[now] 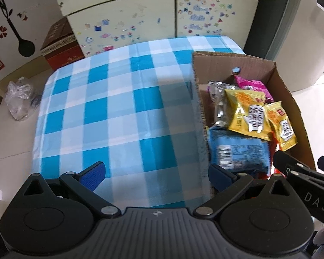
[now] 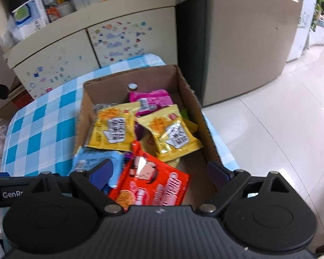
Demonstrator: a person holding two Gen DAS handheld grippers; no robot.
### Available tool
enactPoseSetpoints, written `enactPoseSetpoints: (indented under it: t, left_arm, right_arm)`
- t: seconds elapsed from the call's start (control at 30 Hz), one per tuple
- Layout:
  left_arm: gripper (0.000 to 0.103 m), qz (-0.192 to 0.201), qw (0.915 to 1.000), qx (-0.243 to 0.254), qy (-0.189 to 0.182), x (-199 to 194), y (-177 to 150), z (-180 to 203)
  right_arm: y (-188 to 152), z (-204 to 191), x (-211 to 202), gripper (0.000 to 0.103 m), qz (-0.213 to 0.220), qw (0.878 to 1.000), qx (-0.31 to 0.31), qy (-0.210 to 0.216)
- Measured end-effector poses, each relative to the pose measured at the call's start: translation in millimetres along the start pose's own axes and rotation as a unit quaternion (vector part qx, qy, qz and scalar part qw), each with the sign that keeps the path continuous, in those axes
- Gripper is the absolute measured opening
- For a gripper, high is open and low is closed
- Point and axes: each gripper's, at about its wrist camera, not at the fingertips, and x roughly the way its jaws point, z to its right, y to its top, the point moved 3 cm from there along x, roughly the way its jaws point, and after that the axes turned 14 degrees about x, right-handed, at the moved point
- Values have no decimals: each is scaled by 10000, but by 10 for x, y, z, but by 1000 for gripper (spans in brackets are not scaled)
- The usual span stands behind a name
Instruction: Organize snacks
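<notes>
An open cardboard box (image 2: 129,75) stands on the right side of a table with a blue-and-white checked cloth (image 1: 118,108). Inside lie two yellow packets (image 2: 114,127) (image 2: 172,133), a pink packet (image 2: 151,99), a blue packet (image 1: 237,151), a red packet (image 2: 153,179) and a bottle with a silver cap (image 2: 132,86). My right gripper (image 2: 159,174) hangs open over the box's near end, with the red packet lying below its fingers, untouched by the pads. My left gripper (image 1: 157,177) is open, straddling the box's left wall (image 1: 199,108), and holds nothing.
A cream cabinet (image 1: 123,17) covered in stickers stands behind the table. On the floor to the left are a red-brown carton (image 1: 60,45) and a crumpled plastic bag (image 1: 19,99). A tall beige unit (image 2: 248,43) and tiled floor (image 2: 280,140) lie right of the table.
</notes>
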Motion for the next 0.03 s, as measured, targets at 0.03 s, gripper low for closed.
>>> enactPoseSetpoints:
  t: [0.03]
  left_arm:
    - [103,7,10000,-7,22,-10,-20,-43]
  right_arm:
    - [-13,-44,-4,94,6,10000,-63,43]
